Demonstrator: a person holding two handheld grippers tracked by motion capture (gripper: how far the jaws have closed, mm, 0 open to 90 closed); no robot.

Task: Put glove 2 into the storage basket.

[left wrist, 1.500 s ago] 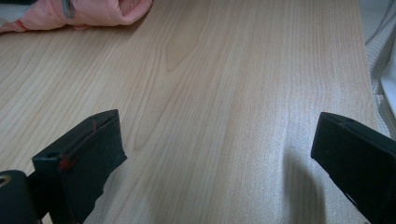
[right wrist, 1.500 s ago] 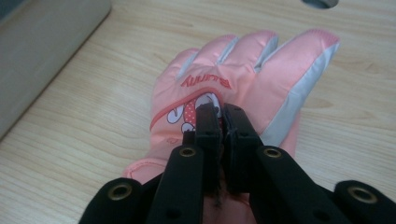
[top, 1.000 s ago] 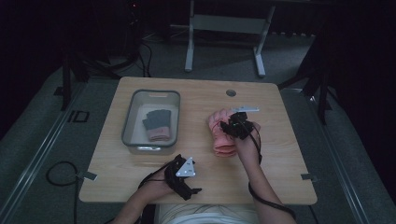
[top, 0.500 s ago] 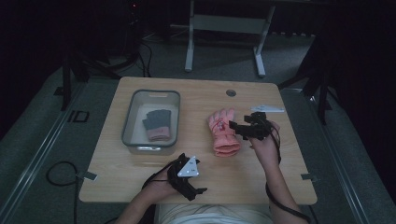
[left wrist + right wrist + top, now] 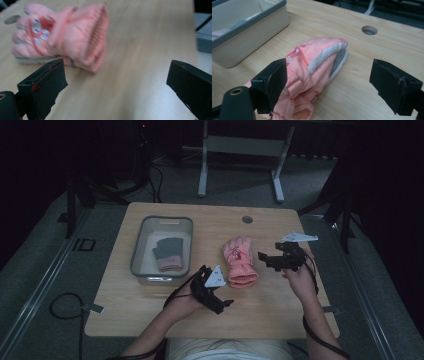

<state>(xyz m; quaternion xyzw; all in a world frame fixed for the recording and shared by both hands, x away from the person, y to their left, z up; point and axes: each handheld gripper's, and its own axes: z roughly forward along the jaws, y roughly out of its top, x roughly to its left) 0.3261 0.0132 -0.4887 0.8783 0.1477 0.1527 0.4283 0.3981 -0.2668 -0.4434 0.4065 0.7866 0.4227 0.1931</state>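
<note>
Pink glove (image 5: 239, 261) padded matt cloth, ribbed knit cuff, table (image 5: 150, 310) smooth pale wood-grain, bin (image 5: 138, 251) smooth plastic.

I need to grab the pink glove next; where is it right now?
In the high view the pink glove lies flat on the table, right of the bin, between the left gripper and right gripper.

Pale wooden tabletop (image 5: 150, 315) across the middle of the frame. Left of centre, a grey-rimmed bin (image 5: 145, 270); right of centre, a pink glove (image 5: 239, 261) lying flat; upper centre, a round hole (image 5: 247, 219).
</note>
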